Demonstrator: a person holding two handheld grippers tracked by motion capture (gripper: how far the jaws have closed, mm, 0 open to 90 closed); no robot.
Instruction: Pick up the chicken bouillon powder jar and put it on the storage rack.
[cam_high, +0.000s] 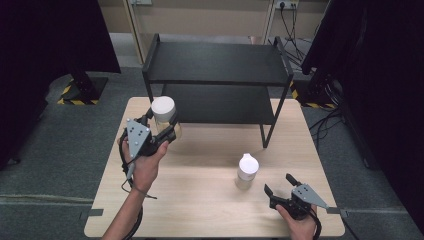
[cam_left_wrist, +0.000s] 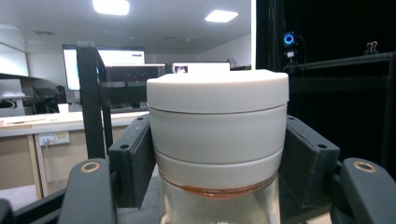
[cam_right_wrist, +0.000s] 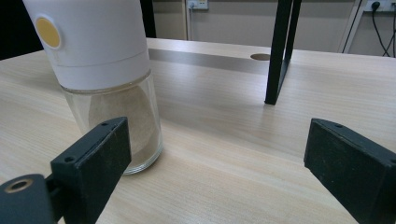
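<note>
Clamped at its white cap, a glass jar (cam_high: 163, 114) is held by the left gripper (cam_high: 161, 131) just in front of the black shelf rack (cam_high: 215, 75), near the rack's left front leg; in the left gripper view the two jaws are pressed against the cap's sides, with a reddish band visible under it. The grip is taken high, presumably so the jar stays upright and its base clears the table (cam_high: 210, 200) (whether it is lifted cannot be told). A second white-capped jar (cam_high: 246, 171) stands on the table, just beside the right gripper (cam_high: 279, 184), whose jaws are spread wide and empty, seemingly readied for it
</note>
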